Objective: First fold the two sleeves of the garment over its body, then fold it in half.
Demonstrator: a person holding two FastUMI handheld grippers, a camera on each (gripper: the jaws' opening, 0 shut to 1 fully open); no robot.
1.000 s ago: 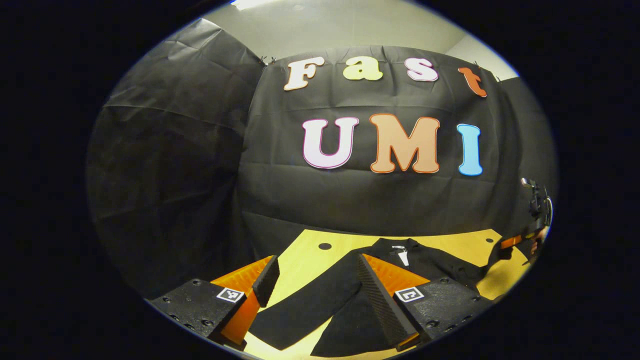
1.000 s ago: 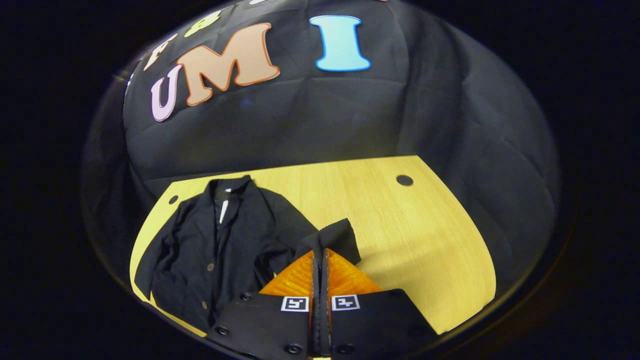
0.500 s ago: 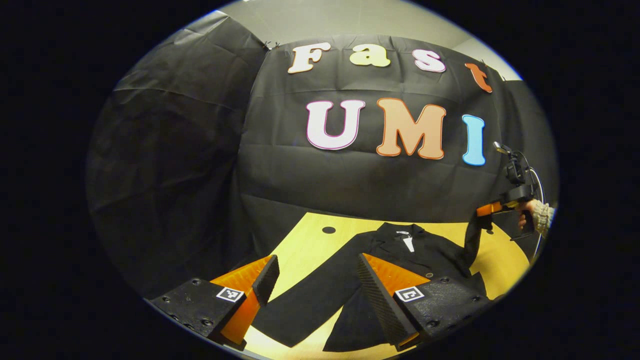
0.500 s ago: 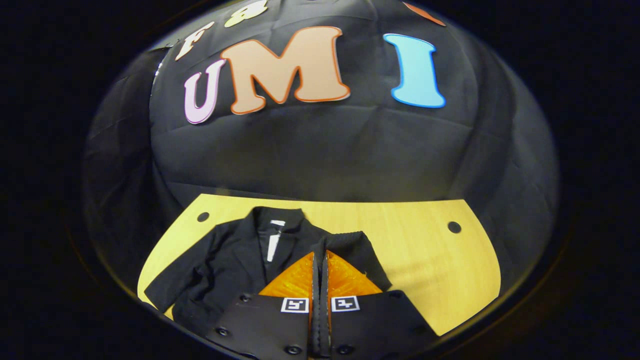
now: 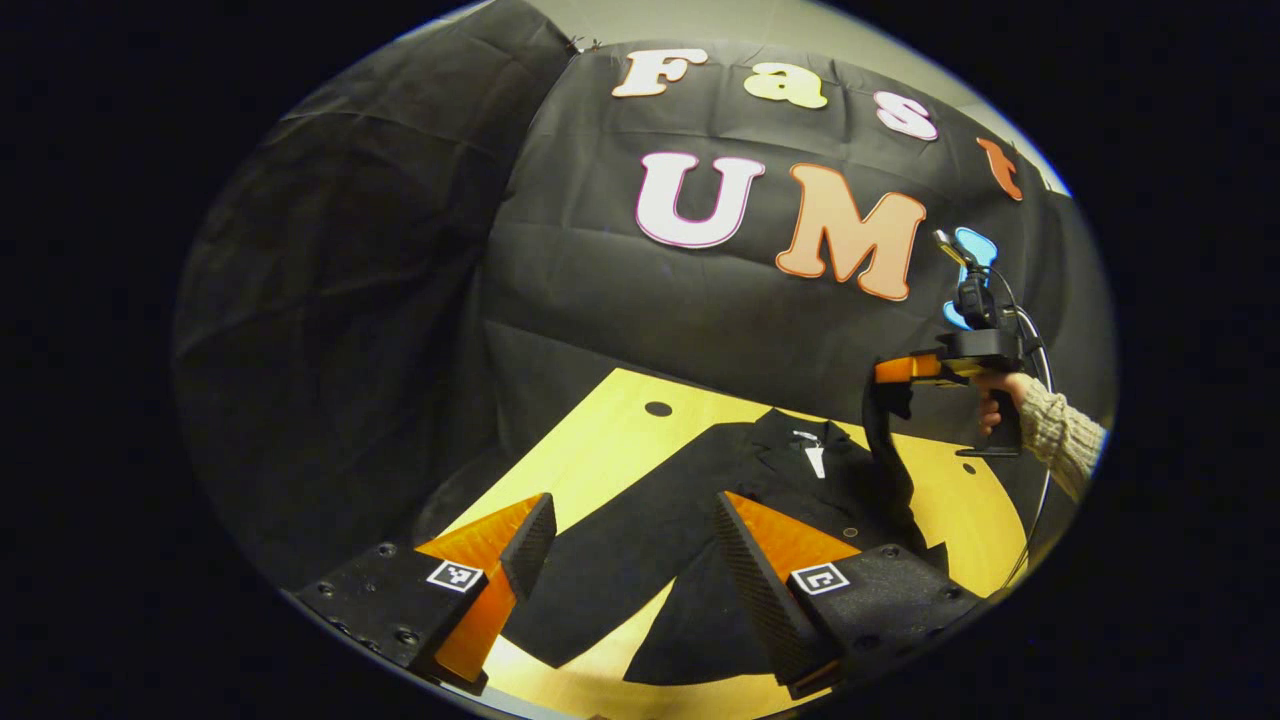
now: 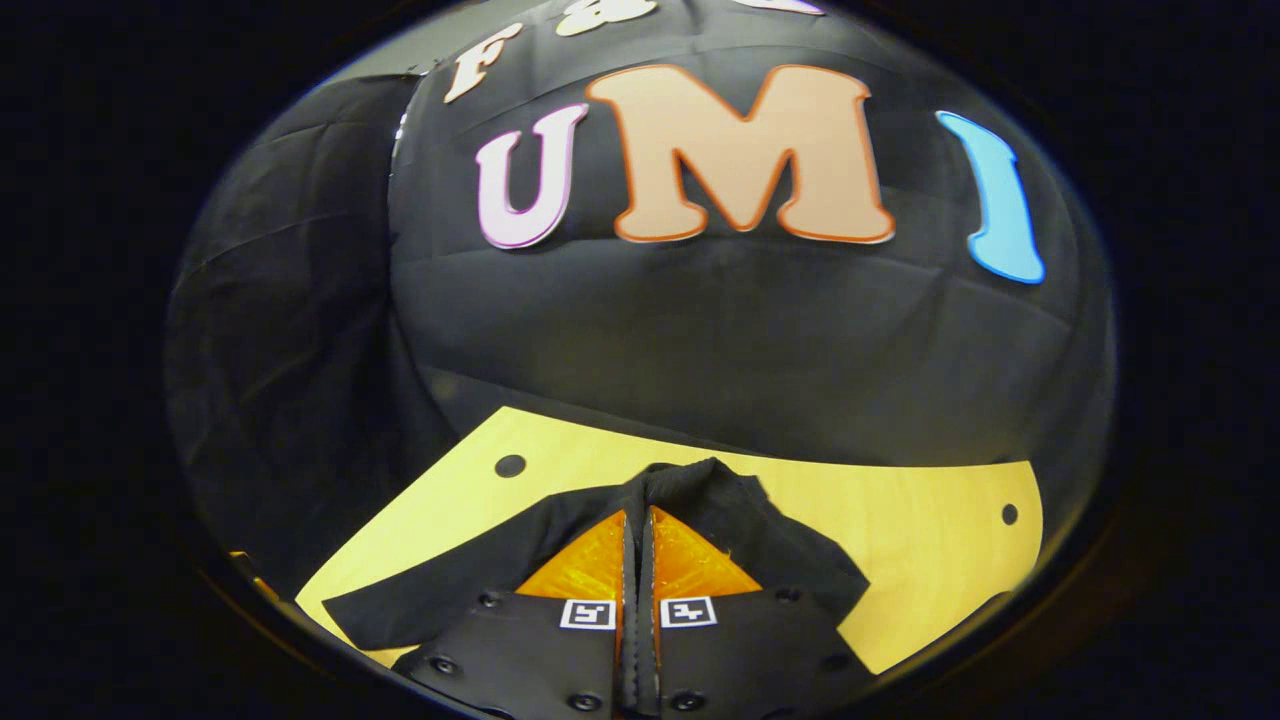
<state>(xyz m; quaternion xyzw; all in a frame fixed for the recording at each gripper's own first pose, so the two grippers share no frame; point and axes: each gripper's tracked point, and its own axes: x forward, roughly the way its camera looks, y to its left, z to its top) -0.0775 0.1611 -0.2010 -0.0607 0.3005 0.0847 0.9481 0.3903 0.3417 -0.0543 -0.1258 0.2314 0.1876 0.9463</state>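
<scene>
The garment [image 5: 760, 500], a dark button-front jacket, lies flat on the yellow table [image 5: 600, 430], collar toward the booth wall. I take the collar [image 5: 805, 440] as my landmark.

Right gripper [image 6: 637, 520]: fingers pressed together, pinching the cuff end of the right sleeve [image 5: 885, 450]. In the left gripper view I see this gripper held up above and to the right of the collar by a hand [image 5: 995, 400] in a knit cuff, with the sleeve hanging from it in a slack strip down to the shoulder just right of the collar.

Left gripper [image 5: 630, 540]: fingers spread wide with nothing between them, hovering over the other sleeve [image 5: 620, 560], which runs down and away to the left of the collar, flat on the table.

Step in hand, by my judgement: first sleeve fold, mid-carry. Neither sleeve is on the body yet.

Notes for doing it well:
- Carry the cuff across toward the button line below the collar, not past it.
- Hold enough height that the hanging cloth does not drag and bunch the shoulder.
- Lower before letting go, so the sleeve lies straight with its crease at the shoulder seam.
- Watch that the jacket front does not lift with it. The cloth looks soft and light.
- The left gripper is well placed to take its own cuff afterwards.
</scene>
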